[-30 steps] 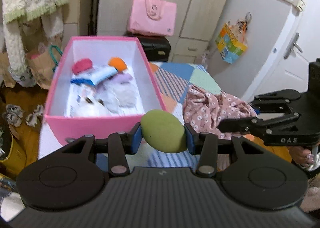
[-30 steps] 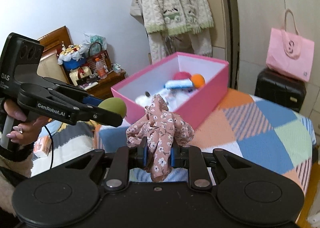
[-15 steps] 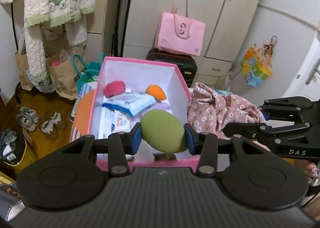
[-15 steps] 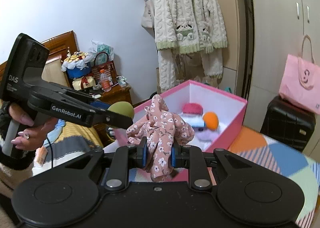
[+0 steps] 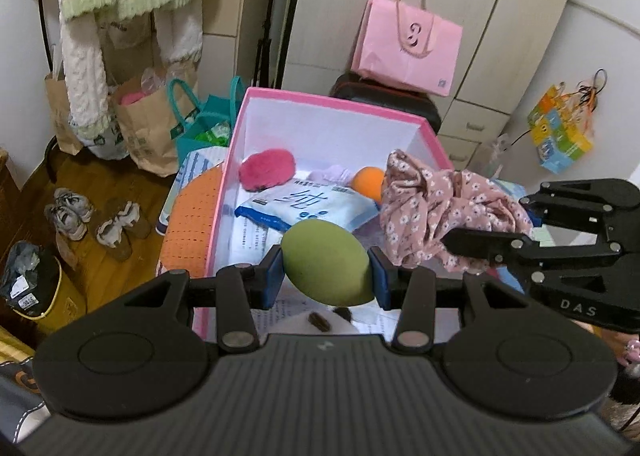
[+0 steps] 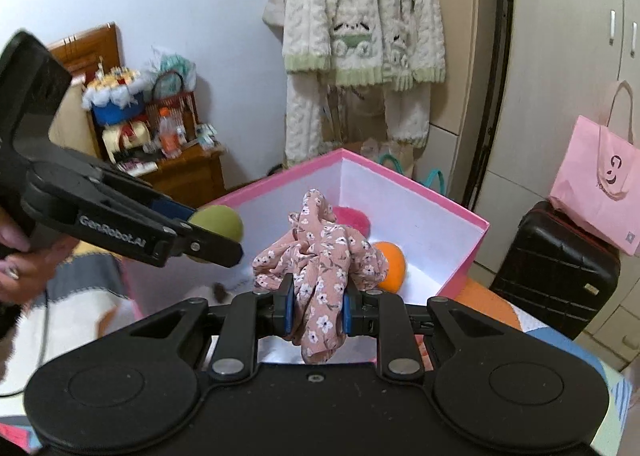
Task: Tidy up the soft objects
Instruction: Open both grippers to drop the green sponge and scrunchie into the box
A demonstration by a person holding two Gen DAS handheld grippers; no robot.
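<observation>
Both grippers now over box (image 5: pixel 336 106), mid-frame | left gripper (image 5: pixel 328 272) clamps sponge (image 5: pixel 326 262) | right gripper (image 6: pixel 316 310) pinches cloth (image 6: pixel 320 256) | poised for dropping in

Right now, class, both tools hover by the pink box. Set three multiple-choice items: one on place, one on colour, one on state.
1. Where does the orange ball lie?
A. in the pink box
B. on the floor
C. on the suitcase

2. What colour is the sponge in the left tool?
A. red
B. green
C. white

3. The right tool is:
A. open, empty
B. shut on a shoe
C. shut on floral cloth

A: orange ball inside pink box.
B: left tool grips green sponge.
C: right tool pinches floral cloth.
</observation>
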